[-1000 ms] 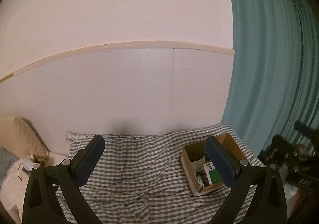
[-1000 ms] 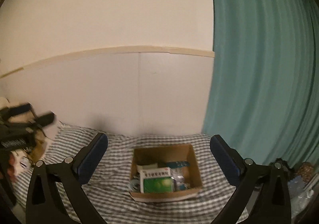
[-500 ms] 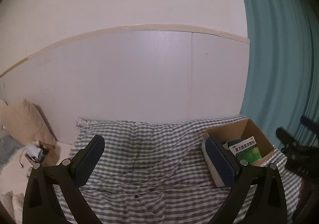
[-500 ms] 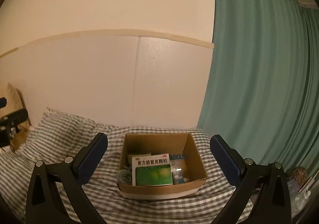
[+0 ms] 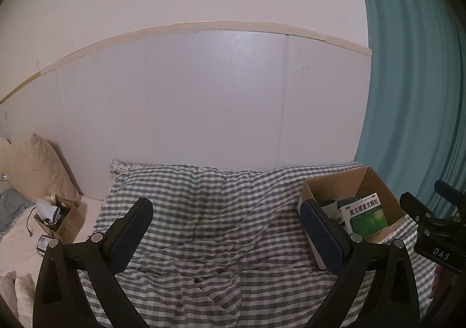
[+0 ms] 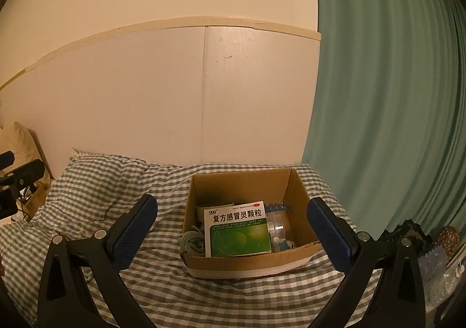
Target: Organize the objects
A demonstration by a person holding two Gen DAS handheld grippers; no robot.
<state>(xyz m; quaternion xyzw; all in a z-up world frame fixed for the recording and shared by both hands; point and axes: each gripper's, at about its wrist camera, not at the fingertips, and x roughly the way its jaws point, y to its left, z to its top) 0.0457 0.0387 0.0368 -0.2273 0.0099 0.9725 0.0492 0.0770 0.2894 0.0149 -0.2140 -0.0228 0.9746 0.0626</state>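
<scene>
An open cardboard box (image 6: 297, 194) sits on the grey checked bedcover (image 6: 96, 179). In it lie a green and white medicine box (image 6: 237, 230), a clear plastic item (image 6: 276, 221) and grey cords (image 6: 190, 240). My right gripper (image 6: 233, 236) is open and empty, held above and in front of the box. In the left wrist view the box (image 5: 375, 185) is at the right with the medicine box (image 5: 365, 215) showing. My left gripper (image 5: 225, 236) is open and empty over the bare bedcover (image 5: 209, 205), its right finger in front of the box's left wall.
A teal curtain (image 6: 384, 94) hangs at the right. A white panelled wall (image 5: 189, 100) backs the bed. A beige pillow (image 5: 35, 167) and a small box of odds and ends (image 5: 55, 217) lie at the left. Dark clutter (image 6: 407, 236) sits at the lower right.
Both grippers tilted down and moved closer to the bed. The cardboard box now looks larger in both views. Both grippers stayed open.
</scene>
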